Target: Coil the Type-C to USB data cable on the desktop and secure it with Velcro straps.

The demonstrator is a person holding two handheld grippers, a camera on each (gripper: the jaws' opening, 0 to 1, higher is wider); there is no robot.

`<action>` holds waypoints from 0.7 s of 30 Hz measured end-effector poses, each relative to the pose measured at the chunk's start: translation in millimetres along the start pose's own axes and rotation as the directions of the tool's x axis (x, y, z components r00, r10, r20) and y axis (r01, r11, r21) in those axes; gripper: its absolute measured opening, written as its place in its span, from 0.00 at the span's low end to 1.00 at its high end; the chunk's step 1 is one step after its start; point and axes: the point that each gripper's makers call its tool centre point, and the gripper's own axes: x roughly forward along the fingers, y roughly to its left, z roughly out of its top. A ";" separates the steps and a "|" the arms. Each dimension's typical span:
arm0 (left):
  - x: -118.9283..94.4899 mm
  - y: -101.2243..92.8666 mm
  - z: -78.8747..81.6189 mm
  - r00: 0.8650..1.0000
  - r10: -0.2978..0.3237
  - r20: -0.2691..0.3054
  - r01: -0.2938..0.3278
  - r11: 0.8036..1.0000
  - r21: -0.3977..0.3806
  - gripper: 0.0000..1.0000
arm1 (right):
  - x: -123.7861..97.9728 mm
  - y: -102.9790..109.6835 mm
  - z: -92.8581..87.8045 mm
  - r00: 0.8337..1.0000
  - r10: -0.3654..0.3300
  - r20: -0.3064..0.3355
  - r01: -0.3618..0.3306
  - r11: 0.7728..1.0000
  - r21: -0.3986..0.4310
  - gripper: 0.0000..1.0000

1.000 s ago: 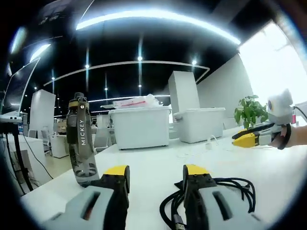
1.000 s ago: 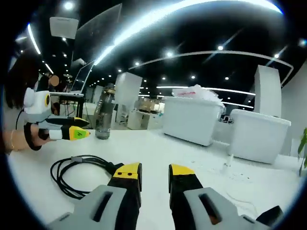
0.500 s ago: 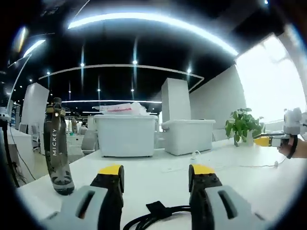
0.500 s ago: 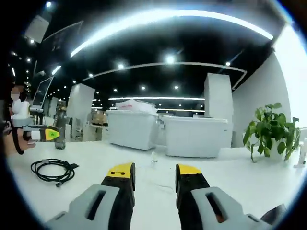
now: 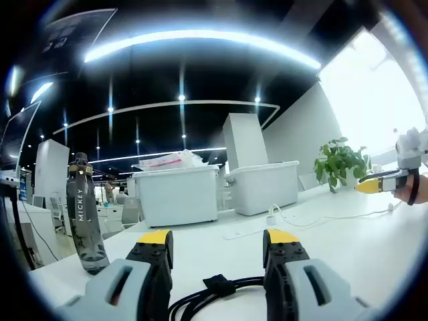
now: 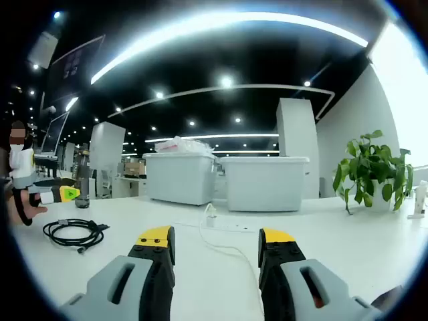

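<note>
Coiling looks done: the cable lies looped on the desk, strap apparently on it (fastening unclear). Left gripper – jaws wide, empty – hovers just over the coil; right gripper, likewise wide and empty, stands well apart.

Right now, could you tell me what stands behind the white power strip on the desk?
Behind the power strip stand two white storage bins, side by side, with a white pillar rising beyond. The heaped contents of the left bin are unclear, and the bins hide whatever lies behind them.
</note>
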 end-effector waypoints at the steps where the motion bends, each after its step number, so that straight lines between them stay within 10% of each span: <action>1: 0.2 -0.1 -0.6 1.000 0.000 -0.001 0.000 1.000 0.001 0.54 | -0.2 0.0 -0.5 1.000 0.001 -0.002 -0.001 1.000 0.002 0.50; 21: 3.5 4.9 -13.7 0.999 0.012 -0.050 -0.014 0.999 -0.052 0.55 | -3.7 -11.3 4.1 0.997 -0.046 0.057 0.042 0.997 0.067 0.50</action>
